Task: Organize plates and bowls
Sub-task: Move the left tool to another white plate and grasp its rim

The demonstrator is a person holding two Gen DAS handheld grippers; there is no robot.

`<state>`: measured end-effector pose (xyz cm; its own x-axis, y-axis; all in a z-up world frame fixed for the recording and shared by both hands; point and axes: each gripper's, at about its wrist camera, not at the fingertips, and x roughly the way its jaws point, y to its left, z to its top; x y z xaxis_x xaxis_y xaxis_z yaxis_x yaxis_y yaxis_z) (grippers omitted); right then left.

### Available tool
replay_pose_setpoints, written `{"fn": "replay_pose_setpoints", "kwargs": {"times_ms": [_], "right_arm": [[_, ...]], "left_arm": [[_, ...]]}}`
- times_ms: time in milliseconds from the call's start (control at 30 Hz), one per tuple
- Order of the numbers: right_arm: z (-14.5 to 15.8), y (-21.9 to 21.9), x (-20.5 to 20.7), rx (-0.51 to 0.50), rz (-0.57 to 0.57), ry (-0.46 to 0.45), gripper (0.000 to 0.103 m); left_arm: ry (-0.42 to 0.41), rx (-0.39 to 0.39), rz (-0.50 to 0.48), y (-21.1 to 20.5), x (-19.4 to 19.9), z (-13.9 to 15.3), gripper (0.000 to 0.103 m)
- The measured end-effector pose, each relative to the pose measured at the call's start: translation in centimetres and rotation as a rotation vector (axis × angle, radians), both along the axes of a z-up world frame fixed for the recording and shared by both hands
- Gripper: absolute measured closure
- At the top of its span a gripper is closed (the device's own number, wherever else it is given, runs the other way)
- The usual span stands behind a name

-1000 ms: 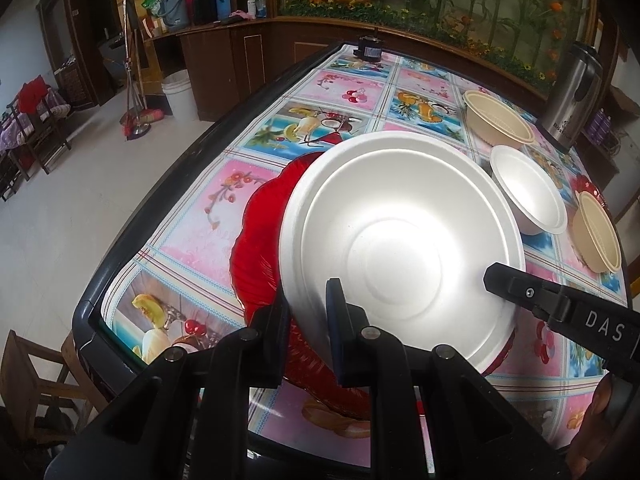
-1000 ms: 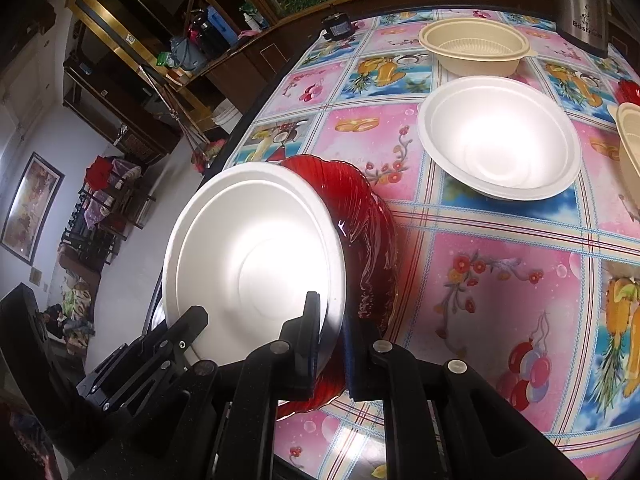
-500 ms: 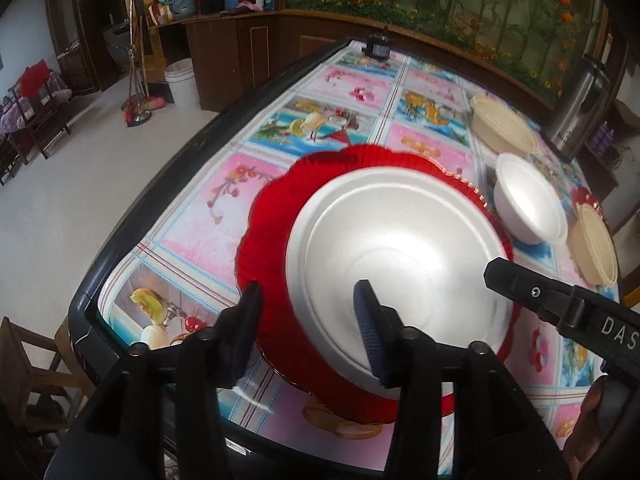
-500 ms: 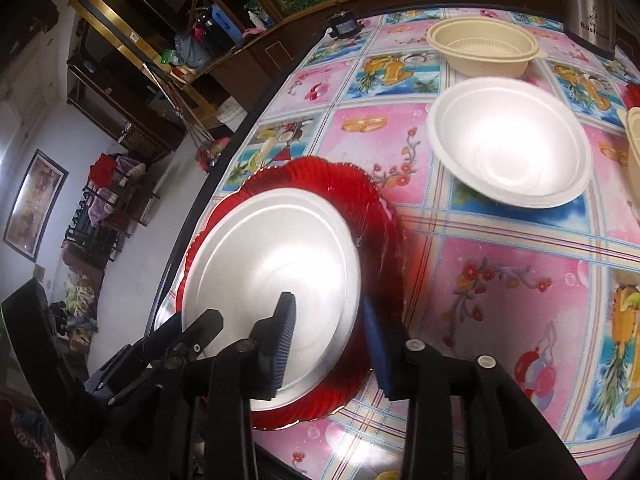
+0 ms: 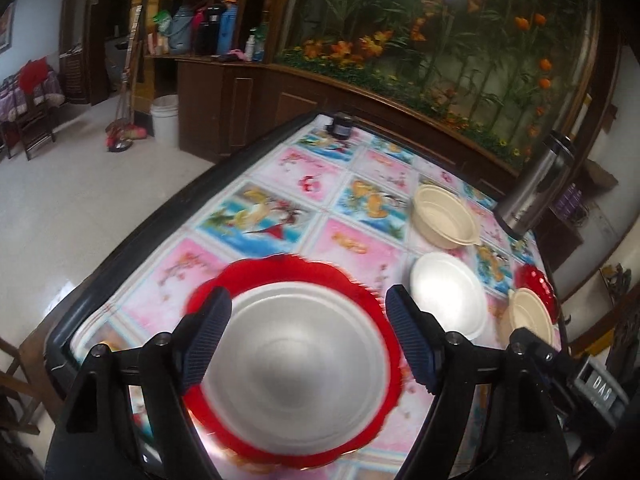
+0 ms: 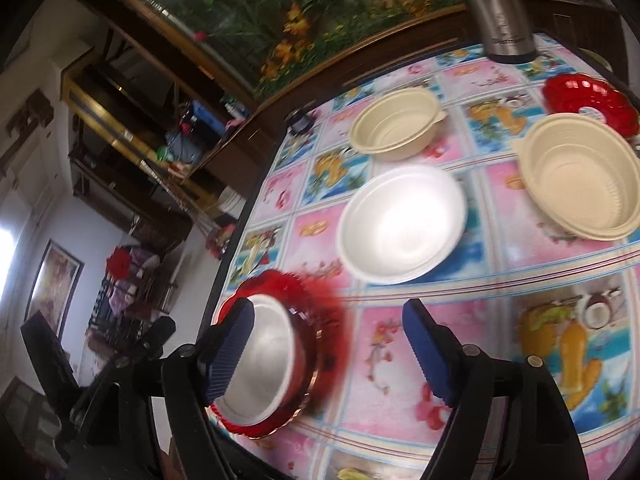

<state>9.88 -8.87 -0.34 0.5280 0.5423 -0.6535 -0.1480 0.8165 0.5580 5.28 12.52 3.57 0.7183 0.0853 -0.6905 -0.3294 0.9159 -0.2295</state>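
The left gripper point(image 5: 308, 344) has just been opening, its jaws now wide apart and clear above the white plate point(image 5: 296, 364), which lies inside the red plate point(image 5: 384, 392) on the tabletop point(image 5: 288, 196) (near its front edge). The right gripper point(image 6: 328, 356) has also just been opening; its jaws stand spread and hold nothing, the stacked plates at its left finger. Farther off sit a white bowl point(image 6: 400, 224) and two cream bowls point(image 6: 396, 124).
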Motion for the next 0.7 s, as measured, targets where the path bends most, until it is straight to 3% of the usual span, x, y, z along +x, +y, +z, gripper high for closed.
{"fn": "replay_pose_setpoints", "kwargs": {"times_ms": [133,233,500,700], "right_arm": [[-0.6,-3.2,0.7,-0.007,-0.079,0.015,0.020],[-1.7,-5.2,1.6,0.047,-0.125,0.068,0.020],[-4.0,-8.5,3.7,0.135,-0.173,0.142,0.019],[-5.0,-8.2,6.1,0.141,-0.184,0.160,0.019]], "left_arm": [[0.056,-0.009,-0.108,-3.3,3.8,-0.5,0.023],[0.111,-0.006,-0.168,-5.8,6.9,-1.6,0.023],[0.204,-0.013,-0.145,-8.4,11.7,-3.7,0.023],[0.276,-0.030,-0.118,-8.7,14.4,-5.5,0.024]]}}
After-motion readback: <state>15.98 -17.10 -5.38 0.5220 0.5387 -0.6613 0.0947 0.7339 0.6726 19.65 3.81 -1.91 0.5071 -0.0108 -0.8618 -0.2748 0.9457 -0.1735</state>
